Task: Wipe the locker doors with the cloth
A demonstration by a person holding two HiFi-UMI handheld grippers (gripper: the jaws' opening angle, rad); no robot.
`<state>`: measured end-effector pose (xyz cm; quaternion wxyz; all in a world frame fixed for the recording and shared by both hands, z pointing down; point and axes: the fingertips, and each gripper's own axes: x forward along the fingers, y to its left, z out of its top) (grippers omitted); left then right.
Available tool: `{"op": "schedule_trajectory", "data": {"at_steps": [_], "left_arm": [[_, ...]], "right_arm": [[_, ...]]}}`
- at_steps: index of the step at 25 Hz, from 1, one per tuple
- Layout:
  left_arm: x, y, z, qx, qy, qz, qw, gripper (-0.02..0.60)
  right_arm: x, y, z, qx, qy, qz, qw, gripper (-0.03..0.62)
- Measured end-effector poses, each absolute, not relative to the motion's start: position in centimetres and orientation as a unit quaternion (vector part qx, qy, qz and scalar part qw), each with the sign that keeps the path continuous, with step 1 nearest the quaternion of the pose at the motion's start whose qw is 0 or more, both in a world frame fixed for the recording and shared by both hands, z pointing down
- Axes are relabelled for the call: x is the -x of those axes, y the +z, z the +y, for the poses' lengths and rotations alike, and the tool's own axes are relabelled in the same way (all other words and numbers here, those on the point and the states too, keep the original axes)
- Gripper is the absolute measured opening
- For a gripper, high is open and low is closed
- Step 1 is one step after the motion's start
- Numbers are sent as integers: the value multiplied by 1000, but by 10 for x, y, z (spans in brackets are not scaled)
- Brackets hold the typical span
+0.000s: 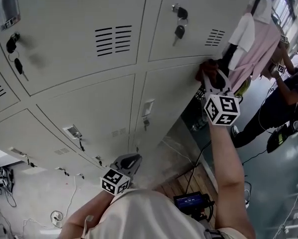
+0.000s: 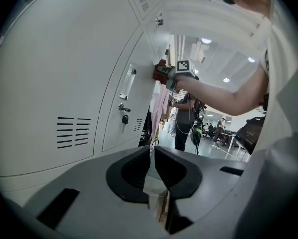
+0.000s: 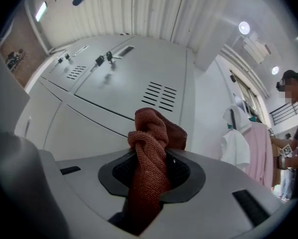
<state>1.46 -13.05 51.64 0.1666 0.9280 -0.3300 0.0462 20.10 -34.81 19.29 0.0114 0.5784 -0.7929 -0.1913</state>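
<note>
Head view steeply down the pale grey metal locker doors (image 1: 84, 108), left gripper view low, facing along them toward the right gripper (image 2: 161, 73), right gripper view close to the doors, angled up past its rust-red knitted cloth (image 3: 151, 153), doors shared by all

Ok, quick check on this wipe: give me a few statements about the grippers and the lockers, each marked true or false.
1. The right gripper is shut on the cloth. True.
2. The left gripper holds a second cloth. False: its jaws are together with nothing between them.
3. The cloth is blue. False: it is reddish brown.
4. A key hangs from the lock of an upper locker door. True.
</note>
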Motion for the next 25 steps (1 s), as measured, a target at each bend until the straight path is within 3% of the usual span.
{"op": "schedule_trajectory", "data": {"at_steps": [5,11,16,19,25], "left_arm": [[-10,518,-127,-925,47,-336,169,35],[5,523,-122,-917,49,-356,174,35],[12,524,-123,-913,50,-365,173,35],[8,521,-124,-916,50,-361,168,35],[-3,519,-126,-920,54,-352,164,35]], "right_arm": [[-115,192,-313,-457,-229,-860,15,113],[-62,188,-289,-417,-222,-881,-17,112],[1,206,-261,-350,-335,-871,78,113],[20,218,-251,-322,-357,-871,97,113],[0,254,-259,-289,-354,-880,134,112]]}}
